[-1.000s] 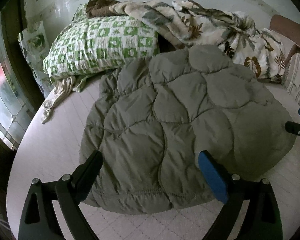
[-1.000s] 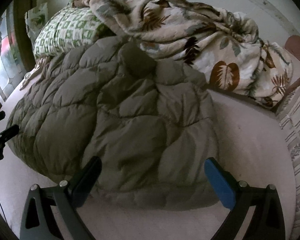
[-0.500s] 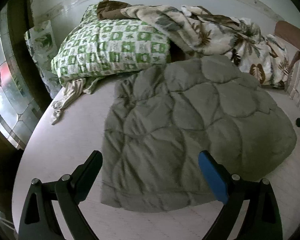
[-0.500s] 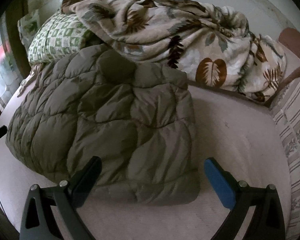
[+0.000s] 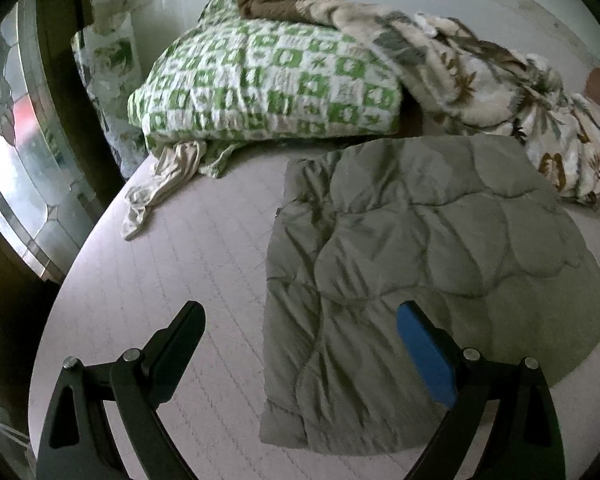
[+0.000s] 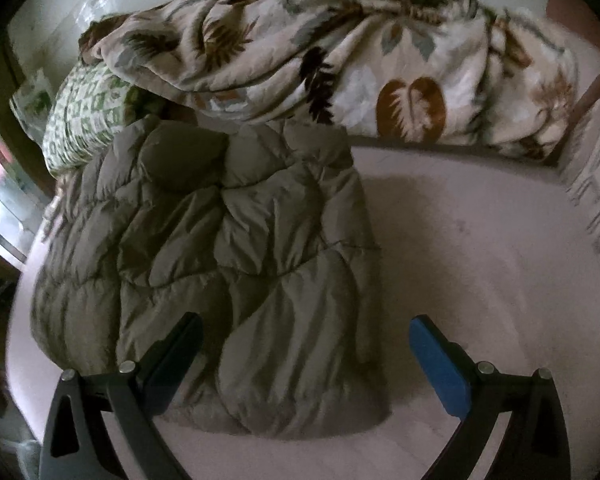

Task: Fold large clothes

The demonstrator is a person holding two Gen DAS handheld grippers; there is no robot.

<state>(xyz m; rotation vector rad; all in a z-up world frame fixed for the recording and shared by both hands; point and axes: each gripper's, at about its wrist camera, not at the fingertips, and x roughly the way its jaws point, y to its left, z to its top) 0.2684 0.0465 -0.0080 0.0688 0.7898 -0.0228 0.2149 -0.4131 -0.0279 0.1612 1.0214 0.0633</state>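
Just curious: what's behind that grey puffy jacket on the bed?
Behind the jacket lie a green checked pillow and a leaf-print blanket. Whatever the blanket covers is hidden.

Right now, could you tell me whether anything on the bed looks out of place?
A beige garment trails crumpled from under the green checked bedding onto the mattress. The quilted jacket itself lies folded flat.

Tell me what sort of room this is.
Most likely a bedroom: a pale mattress-like bed surface, a green-and-white checked pillow at its head and a rumpled leaf-print blanket heaped behind the olive quilted puffer garment.
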